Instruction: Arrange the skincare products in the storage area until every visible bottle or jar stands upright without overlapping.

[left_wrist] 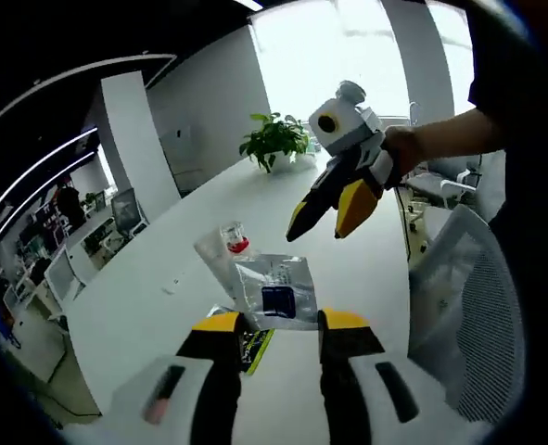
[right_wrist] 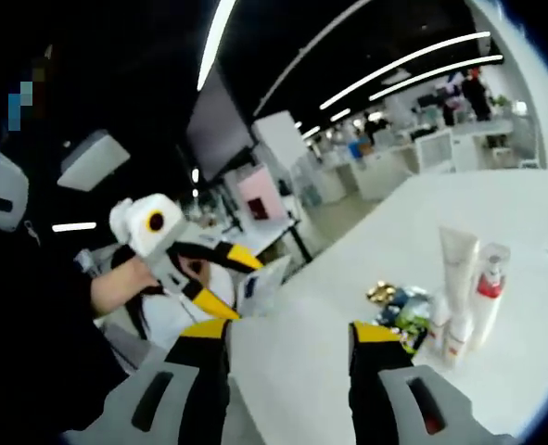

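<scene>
Clear pouch [left_wrist: 275, 289] of skincare products flat on the white worktop [left_wrist: 348, 222], just beyond the left gripper [left_wrist: 278, 336], jaws spread. Right gripper [left_wrist: 329, 211] above the pouch, spread, gripping nothing. Tube [right_wrist: 456, 261] and bottles [right_wrist: 487, 287] upright on the worktop.

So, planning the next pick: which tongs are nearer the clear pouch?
Left. The left tongs flank the clear pouch; the right tongs hover farther off, beyond it.

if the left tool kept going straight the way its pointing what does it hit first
Most likely the clear plastic pouch lying on the white table, right ahead between the left tool tips. Depth is hard to judge through the fisheye.
</scene>
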Demonstrator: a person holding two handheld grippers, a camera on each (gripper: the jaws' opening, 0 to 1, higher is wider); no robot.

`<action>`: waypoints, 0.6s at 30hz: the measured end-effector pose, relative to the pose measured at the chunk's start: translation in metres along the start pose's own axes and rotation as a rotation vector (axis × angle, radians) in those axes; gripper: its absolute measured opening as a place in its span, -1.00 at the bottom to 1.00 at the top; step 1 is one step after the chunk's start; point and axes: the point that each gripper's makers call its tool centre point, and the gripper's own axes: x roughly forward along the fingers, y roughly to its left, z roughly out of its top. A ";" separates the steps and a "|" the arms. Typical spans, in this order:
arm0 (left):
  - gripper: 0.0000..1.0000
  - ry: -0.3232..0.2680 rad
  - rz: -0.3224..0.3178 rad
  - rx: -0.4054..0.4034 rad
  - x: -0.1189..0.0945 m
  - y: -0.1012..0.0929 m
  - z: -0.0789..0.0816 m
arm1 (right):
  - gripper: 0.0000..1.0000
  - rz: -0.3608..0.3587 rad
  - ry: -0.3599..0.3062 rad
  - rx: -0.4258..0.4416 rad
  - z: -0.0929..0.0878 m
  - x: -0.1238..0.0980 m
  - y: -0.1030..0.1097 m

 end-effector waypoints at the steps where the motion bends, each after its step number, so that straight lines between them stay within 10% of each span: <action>1: -0.36 -0.003 -0.014 0.004 -0.001 -0.003 0.002 | -0.02 0.011 -0.005 0.005 0.002 0.000 0.003; 18: -0.35 -0.036 -0.120 0.112 -0.007 -0.034 0.031 | -0.62 0.145 -0.049 0.078 0.010 0.002 0.040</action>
